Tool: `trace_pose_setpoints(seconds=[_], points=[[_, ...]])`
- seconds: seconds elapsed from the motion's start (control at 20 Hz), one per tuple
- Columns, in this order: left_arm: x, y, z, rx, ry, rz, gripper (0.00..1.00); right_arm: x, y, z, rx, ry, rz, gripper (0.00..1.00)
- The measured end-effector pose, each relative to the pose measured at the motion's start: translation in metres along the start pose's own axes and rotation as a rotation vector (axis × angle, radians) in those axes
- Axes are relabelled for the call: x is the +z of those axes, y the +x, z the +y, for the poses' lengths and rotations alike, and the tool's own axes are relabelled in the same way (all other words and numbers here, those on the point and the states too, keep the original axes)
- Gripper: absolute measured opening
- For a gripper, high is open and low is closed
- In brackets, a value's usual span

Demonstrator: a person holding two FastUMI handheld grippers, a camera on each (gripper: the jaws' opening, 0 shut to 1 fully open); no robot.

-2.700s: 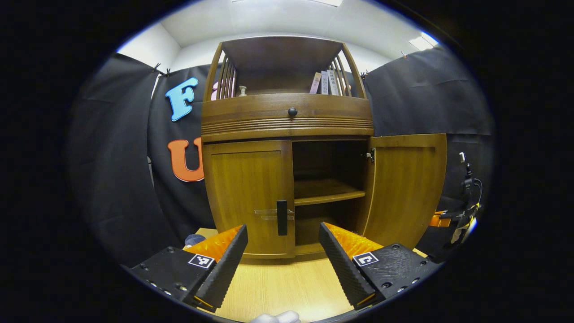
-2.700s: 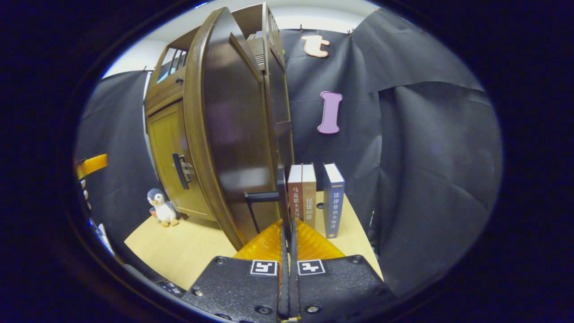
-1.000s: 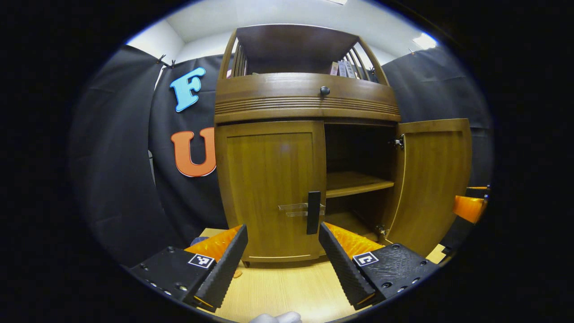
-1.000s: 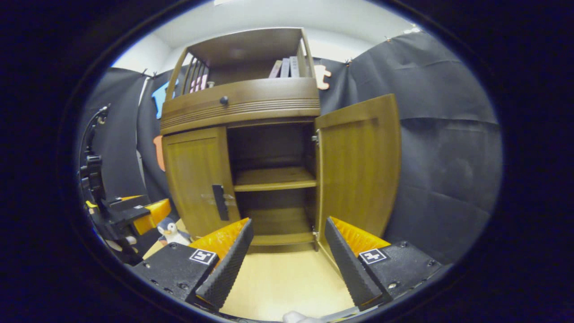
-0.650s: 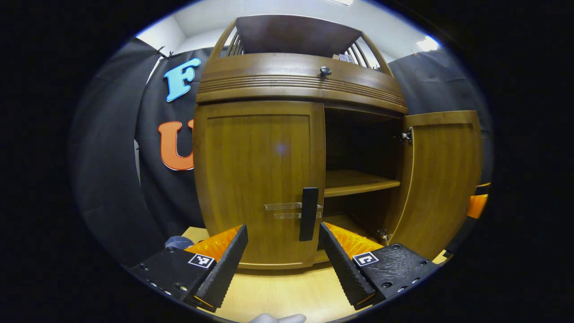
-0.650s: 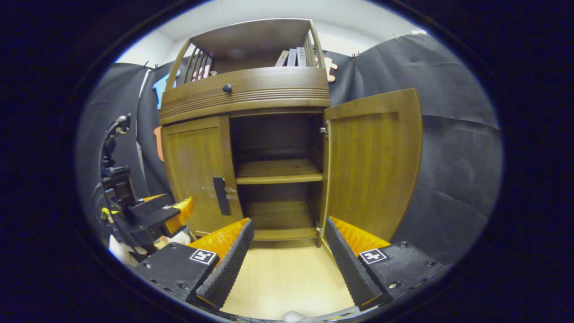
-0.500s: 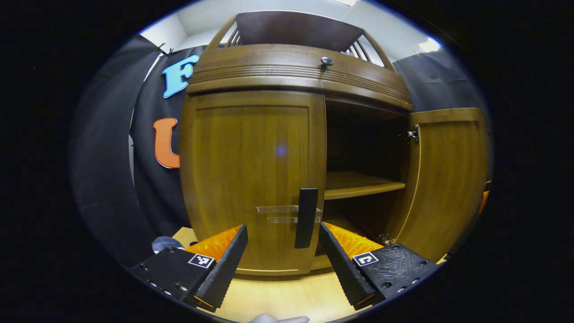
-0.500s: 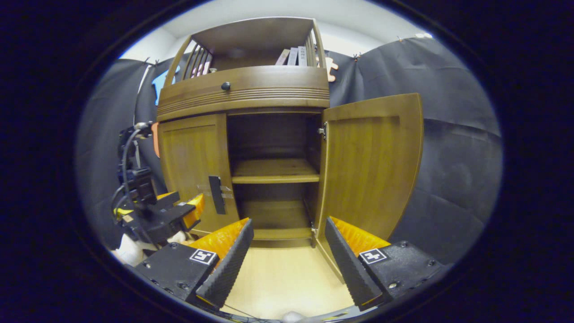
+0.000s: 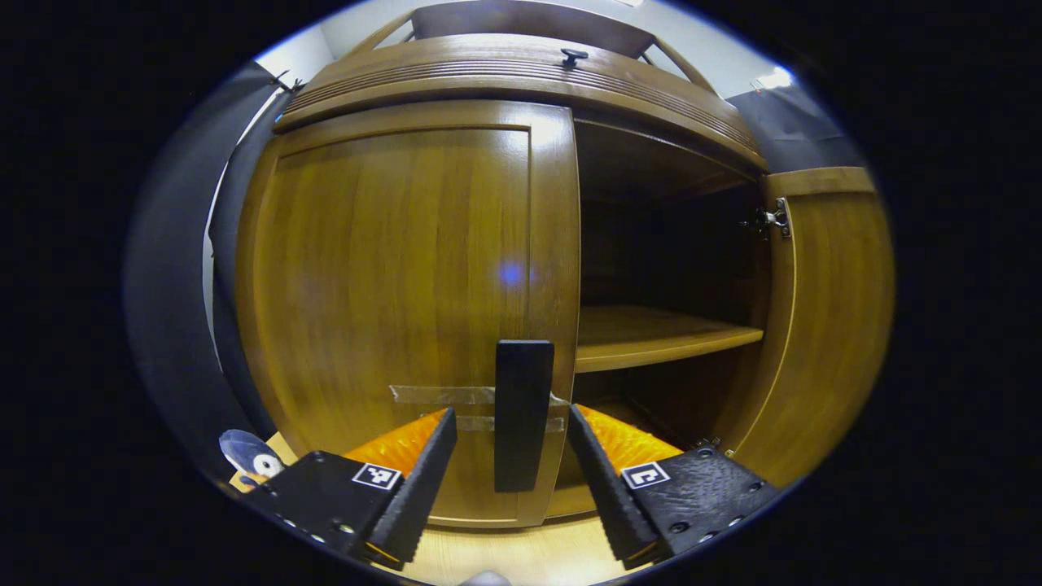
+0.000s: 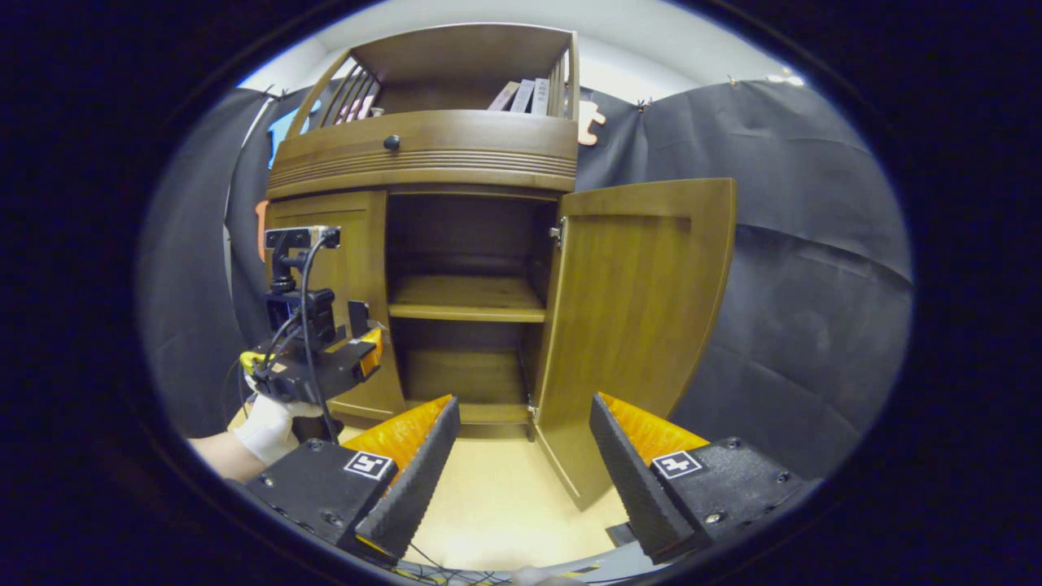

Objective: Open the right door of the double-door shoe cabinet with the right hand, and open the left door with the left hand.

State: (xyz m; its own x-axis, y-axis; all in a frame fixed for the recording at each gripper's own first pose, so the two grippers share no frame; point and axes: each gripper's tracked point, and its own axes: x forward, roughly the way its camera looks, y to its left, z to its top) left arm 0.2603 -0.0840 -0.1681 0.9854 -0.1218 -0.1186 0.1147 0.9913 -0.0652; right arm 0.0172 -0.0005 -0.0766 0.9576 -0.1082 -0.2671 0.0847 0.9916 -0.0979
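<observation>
The left gripper (image 9: 511, 456) points straight at the closed left door (image 9: 391, 293), fingers wide apart, with the black handle (image 9: 521, 415) right between them but not touched. In the right gripper view, a gloved hand (image 10: 264, 427) holds it level against that door. The right gripper (image 10: 525, 456) sits back from the cabinet (image 10: 431, 163), fingers apart and holding nothing, with the right door (image 10: 635, 317) swung open ahead of its right finger

Left gripper view close to cabinet (image 9: 391, 268); right farther.
</observation>
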Motion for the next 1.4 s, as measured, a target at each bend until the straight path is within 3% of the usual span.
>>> trace_pose_setpoints(seconds=[0.05, 0.45, 0.5, 0.55, 0.6, 0.75, 1.15, 1.4], points=[[-0.002, 0.004, 0.000, 0.005, -0.001, 0.007, 0.64, 0.001, -0.001, -0.002, -0.001, 0.006, -0.005, 1.00], [-0.006, 0.015, -0.002, 0.008, 0.019, 0.036, 0.30, -0.003, -0.004, -0.013, -0.003, 0.004, 0.006, 1.00], [-0.005, 0.013, 0.000, 0.011, 0.008, 0.040, 0.39, -0.004, -0.006, -0.013, 0.000, 0.001, 0.006, 1.00], [-0.006, 0.012, -0.001, 0.007, -0.011, 0.054, 0.25, -0.003, -0.008, -0.011, 0.006, -0.005, 0.005, 1.00], [-0.006, 0.009, 0.000, 0.008, -0.016, 0.056, 0.21, -0.003, -0.010, -0.011, 0.008, -0.009, 0.002, 1.00], [-0.007, -0.001, 0.000, -0.003, -0.032, 0.055, 0.16, -0.002, -0.012, -0.011, 0.017, -0.016, -0.002, 1.00], [-0.012, -0.056, 0.006, -0.051, -0.016, 0.065, 0.16, -0.020, -0.028, -0.008, 0.055, -0.006, 0.015, 1.00], [-0.015, -0.094, 0.020, -0.042, -0.014, 0.072, 0.16, -0.028, -0.037, 0.002, 0.094, 0.005, 0.015, 1.00]])
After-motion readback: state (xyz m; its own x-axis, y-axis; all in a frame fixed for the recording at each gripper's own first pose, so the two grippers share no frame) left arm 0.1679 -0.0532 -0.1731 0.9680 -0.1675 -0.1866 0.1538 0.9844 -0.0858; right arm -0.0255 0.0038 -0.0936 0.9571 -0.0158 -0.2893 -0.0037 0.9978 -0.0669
